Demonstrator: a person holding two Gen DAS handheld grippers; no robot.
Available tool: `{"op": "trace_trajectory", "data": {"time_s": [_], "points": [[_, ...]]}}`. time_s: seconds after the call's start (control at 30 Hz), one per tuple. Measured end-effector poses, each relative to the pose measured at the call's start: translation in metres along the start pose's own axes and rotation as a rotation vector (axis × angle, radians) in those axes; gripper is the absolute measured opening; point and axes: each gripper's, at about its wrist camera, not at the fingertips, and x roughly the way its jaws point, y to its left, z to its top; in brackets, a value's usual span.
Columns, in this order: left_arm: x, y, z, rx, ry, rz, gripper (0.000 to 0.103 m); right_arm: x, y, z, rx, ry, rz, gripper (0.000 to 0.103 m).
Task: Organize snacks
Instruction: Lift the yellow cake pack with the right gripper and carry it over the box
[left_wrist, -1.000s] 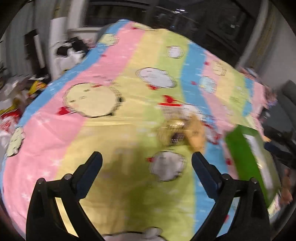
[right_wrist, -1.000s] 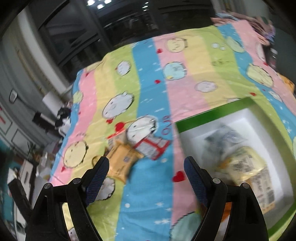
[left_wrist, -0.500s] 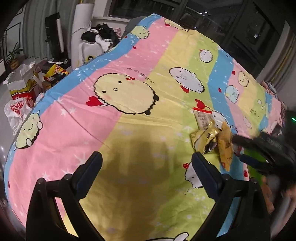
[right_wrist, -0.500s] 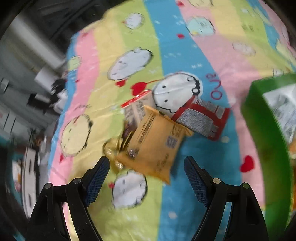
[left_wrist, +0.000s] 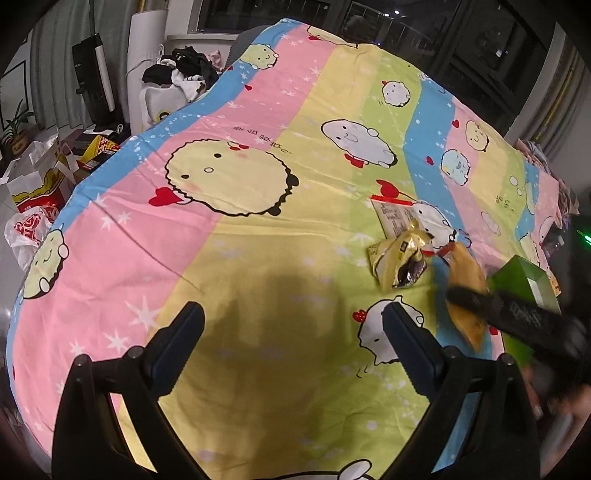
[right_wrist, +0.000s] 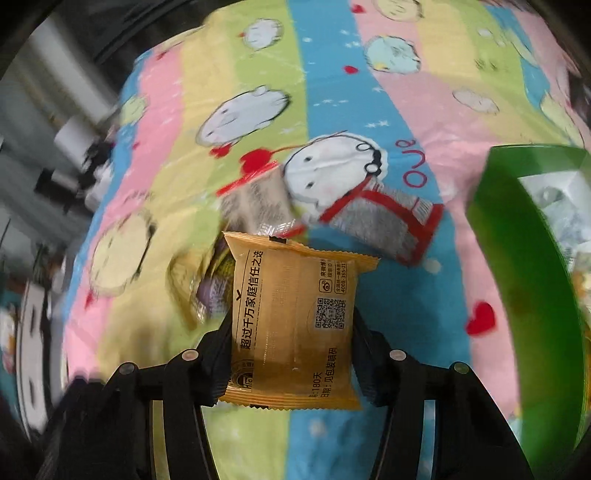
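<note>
Left wrist view: the left gripper hangs over bare yellow-green bedsheet, jaws wide apart and holding nothing, with plenty of clear cloth ahead. Off to the right, the right gripper lies across the orange snack packet, beside a gold wrapper and near the green box.

Right wrist view: the jaws of the right gripper are closing on the orange snack packet, pads against its two side edges. Its long axis runs straight ahead, crimped end pointing away. Two red-trimmed packets lie just beyond; the green box stands open at right.
</note>
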Motion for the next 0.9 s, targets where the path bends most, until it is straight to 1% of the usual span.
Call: {"op": "trace_trajectory", "data": {"time_s": [0.1,0.17,0.27,0.33,0.4,0.43,0.47,0.5,0.57,0.6,0.63,0.67,0.7,0.73,0.77,0.8,0.9], "points": [[0.003,-0.005,-0.003,0.013,0.007,0.001,0.097,-0.016,0.004,-0.024,-0.088,0.051,0.041,0.056],[0.005,-0.008,-0.005,0.022,0.015,0.001,0.096,-0.015,0.005,-0.037,-0.127,0.096,0.044,0.056],[0.006,-0.015,-0.009,0.038,0.021,-0.008,0.096,-0.005,0.003,-0.052,-0.151,0.169,0.037,0.056],[0.006,-0.020,-0.011,0.054,0.020,-0.012,0.094,-0.002,0.004,-0.055,-0.176,0.177,0.019,0.059],[0.005,-0.024,-0.013,0.072,0.019,-0.020,0.091,-0.011,0.004,-0.054,-0.189,0.162,0.017,0.061],[0.005,-0.027,-0.014,0.079,0.025,-0.040,0.088,-0.015,0.003,-0.052,-0.188,0.148,0.026,0.062],[0.005,-0.030,-0.015,0.081,0.033,-0.066,0.086,-0.026,0.001,-0.050,-0.179,0.115,0.045,0.064],[0.005,-0.032,-0.016,0.081,0.039,-0.088,0.080,-0.035,-0.002,-0.048,-0.167,0.086,0.054,0.067],[0.006,-0.040,-0.019,0.091,0.074,-0.174,0.071,-0.053,-0.013,-0.046,-0.118,0.012,0.079,0.071],[0.007,-0.044,-0.021,0.093,0.086,-0.195,0.069,-0.060,-0.021,-0.045,-0.084,-0.022,0.099,0.071],[0.008,-0.049,-0.024,0.098,0.105,-0.224,0.066,-0.062,-0.026,-0.044,-0.061,-0.037,0.113,0.071],[0.009,-0.055,-0.027,0.104,0.125,-0.257,0.065,-0.063,-0.035,-0.043,-0.012,-0.049,0.141,0.071],[0.010,-0.061,-0.031,0.116,0.144,-0.285,0.064,-0.062,-0.039,-0.042,0.013,-0.046,0.159,0.071],[0.011,-0.067,-0.034,0.125,0.158,-0.310,0.061,-0.057,-0.046,-0.042,0.059,-0.029,0.194,0.070],[0.013,-0.072,-0.037,0.130,0.174,-0.333,0.058,-0.053,-0.048,-0.041,0.084,-0.014,0.218,0.064],[0.014,-0.075,-0.039,0.132,0.186,-0.345,0.054,-0.046,-0.052,-0.041,0.107,0.013,0.246,0.055],[0.021,-0.088,-0.050,0.149,0.243,-0.391,0.047,-0.029,-0.053,-0.044,0.132,0.073,0.268,0.049]]}}
